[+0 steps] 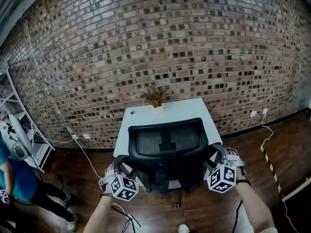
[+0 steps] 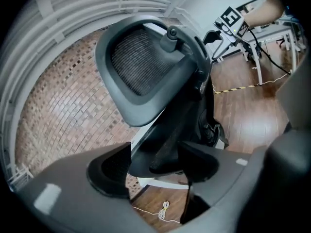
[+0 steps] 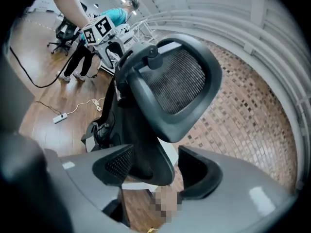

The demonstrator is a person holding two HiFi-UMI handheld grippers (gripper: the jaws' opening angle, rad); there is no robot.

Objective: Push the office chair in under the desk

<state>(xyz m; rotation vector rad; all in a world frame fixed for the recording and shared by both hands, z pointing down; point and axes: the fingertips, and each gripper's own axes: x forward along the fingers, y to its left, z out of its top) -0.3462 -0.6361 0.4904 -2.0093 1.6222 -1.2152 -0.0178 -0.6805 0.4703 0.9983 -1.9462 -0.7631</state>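
Brick wall [image 1: 146, 42], desk [image 1: 187, 109] — dried plant [image 1: 155, 95] in pot [image 1: 158, 109]

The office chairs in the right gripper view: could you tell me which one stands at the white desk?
The near mesh-backed chair filling the view; the other chair stands far off on the wooden floor.

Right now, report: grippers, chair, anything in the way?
Both open: left gripper, right gripper, each astride the chair. Its back at desk edge. No obstruction seen.

Office chair [image 1: 167, 141] — black mesh, matt frame, seemingly plastic; floor [image 1: 284, 142] glossy wood.
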